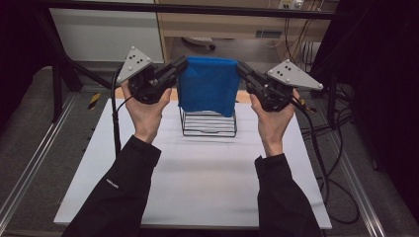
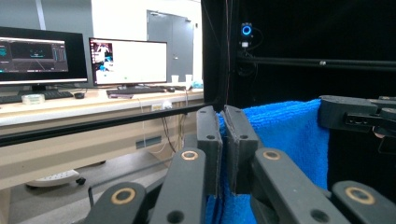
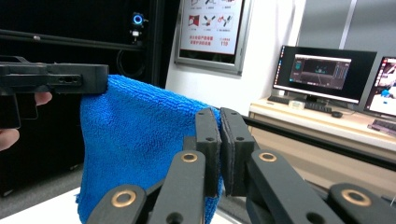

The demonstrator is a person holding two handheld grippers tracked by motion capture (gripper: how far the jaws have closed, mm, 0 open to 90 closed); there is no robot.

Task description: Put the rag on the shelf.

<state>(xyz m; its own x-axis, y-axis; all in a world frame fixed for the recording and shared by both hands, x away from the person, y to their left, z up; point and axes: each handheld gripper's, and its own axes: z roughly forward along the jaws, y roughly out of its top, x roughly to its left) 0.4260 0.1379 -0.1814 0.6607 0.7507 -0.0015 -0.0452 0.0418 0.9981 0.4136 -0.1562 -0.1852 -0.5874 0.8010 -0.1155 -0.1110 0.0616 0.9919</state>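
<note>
The cloth is hanging in front of the rack, hiding its upper part in the high view. In the left gripper view the cloth's lower edge is running off the bottom, and the jaws are covering its near corner. In the right gripper view the jaws are hiding the cloth's near corner too. The text on the screens and the poster is staying too small to read.
</note>
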